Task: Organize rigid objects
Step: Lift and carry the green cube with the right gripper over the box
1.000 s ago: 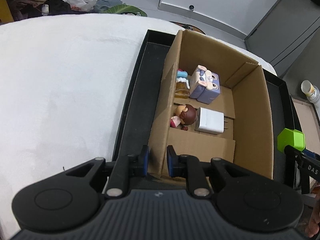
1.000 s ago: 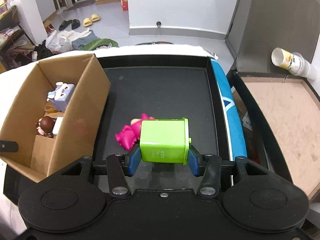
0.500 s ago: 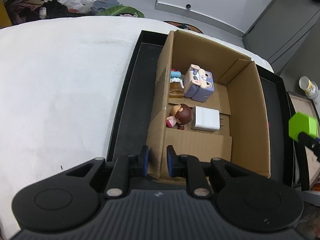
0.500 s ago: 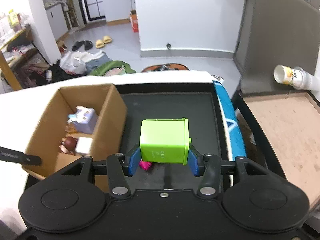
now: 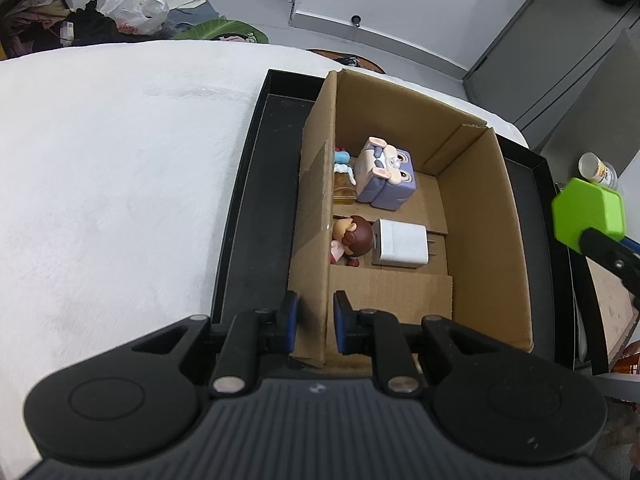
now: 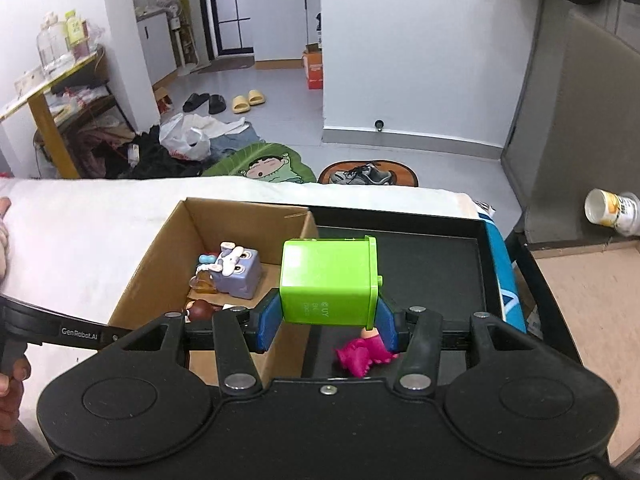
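My left gripper (image 5: 316, 326) is shut on the near left wall of the open cardboard box (image 5: 480, 240), one pad on each side. Inside lie a purple cube toy (image 5: 386, 178), a brown-haired figurine (image 5: 356, 236), a white charger (image 5: 402, 242) and a small blue-and-amber item (image 5: 343, 180). My right gripper (image 6: 326, 322) is shut on a lime-green box (image 6: 328, 282) and holds it above the black tray (image 6: 432, 264), beside the cardboard box's (image 6: 168, 256) right wall. The green box (image 5: 588, 216) also shows at the right of the left wrist view. A pink toy (image 6: 364, 354) lies on the tray under it.
The tray (image 5: 248, 216) sits on a white padded table (image 5: 120, 184). A person's hand (image 6: 10, 384) grips the left tool. A tipped paper cup (image 6: 612, 212) rests on a brown board (image 6: 592, 300) to the right. Clutter and slippers lie on the floor beyond.
My right gripper has risen with the green box and swung toward the cardboard box; the pink toy has slid under the gripper's edge. The left gripper has kept its hold on the box wall.
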`<state>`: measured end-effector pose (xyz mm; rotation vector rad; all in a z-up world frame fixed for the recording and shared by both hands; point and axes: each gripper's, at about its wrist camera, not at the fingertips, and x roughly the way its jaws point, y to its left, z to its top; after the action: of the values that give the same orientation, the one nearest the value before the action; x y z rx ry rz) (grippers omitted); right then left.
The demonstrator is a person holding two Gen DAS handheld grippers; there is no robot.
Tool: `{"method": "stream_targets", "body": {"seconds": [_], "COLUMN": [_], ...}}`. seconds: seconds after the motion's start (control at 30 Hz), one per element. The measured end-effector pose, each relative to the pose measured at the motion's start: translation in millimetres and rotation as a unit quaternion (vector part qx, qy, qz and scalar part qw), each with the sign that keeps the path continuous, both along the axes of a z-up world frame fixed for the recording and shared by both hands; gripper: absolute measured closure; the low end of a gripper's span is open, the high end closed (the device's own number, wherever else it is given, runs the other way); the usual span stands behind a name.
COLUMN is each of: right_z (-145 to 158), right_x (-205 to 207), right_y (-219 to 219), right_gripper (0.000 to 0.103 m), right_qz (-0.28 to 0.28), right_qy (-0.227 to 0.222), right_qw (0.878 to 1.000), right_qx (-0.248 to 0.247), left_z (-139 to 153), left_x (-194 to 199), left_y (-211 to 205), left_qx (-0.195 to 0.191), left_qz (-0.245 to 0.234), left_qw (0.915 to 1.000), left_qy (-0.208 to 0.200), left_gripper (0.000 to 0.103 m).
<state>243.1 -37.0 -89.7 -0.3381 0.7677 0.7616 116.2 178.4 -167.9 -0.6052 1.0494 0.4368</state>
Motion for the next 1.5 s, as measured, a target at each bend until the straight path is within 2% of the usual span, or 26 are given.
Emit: {"method": "stream_targets", "body": {"seconds": [0.33, 0.5, 0.7, 0.9, 1.13, 1.27, 1.5], "right_z": [-6.1, -9.9, -14.2, -23.1, -28.2, -30.0, -34.3], "right_x": [-17.7, -17.6, -23.7, -23.8, -25.8, -30.7, -36.2], "right_y": [31.6, 44.8, 60.9, 72.9, 85.2, 92.0, 96.5], "right_gripper": [0.055, 0.055, 0.055, 0.055, 0.054, 0.055, 0.054], "right_qz": [0.021, 0.019, 0.031, 0.033, 0.032, 0.05, 0.078], "right_qy": [-0.047, -0.05, -0.069, -0.069, -0.105, -0.119, -0.116], "right_qw": [0.998, 0.998, 0.996, 0.995, 0.992, 0.989, 0.987], "right_qx": [-0.037, -0.044, -0.053, -0.059, -0.067, -0.069, -0.085], "left_z": [7.4, 8.2, 9.1, 7.6, 8.4, 8.1, 7.3], "left_x": [0.1, -0.8, -1.5, -2.2, -0.1, 0.0, 0.4], "left_y": [-3.9, -6.5, -6.9, -5.2, -6.5, -6.9, -2.7], "left_qx": [0.022, 0.029, 0.026, 0.021, 0.025, 0.025, 0.016], "left_qz": [-0.024, -0.029, -0.035, -0.036, -0.043, -0.045, -0.04], "left_qw": [0.9994, 0.999, 0.9989, 0.999, 0.9986, 0.9985, 0.9989], "left_qy": [-0.011, -0.013, -0.016, -0.019, -0.018, -0.017, -0.019], "left_gripper": [0.085, 0.085, 0.085, 0.085, 0.085, 0.085, 0.085]}}
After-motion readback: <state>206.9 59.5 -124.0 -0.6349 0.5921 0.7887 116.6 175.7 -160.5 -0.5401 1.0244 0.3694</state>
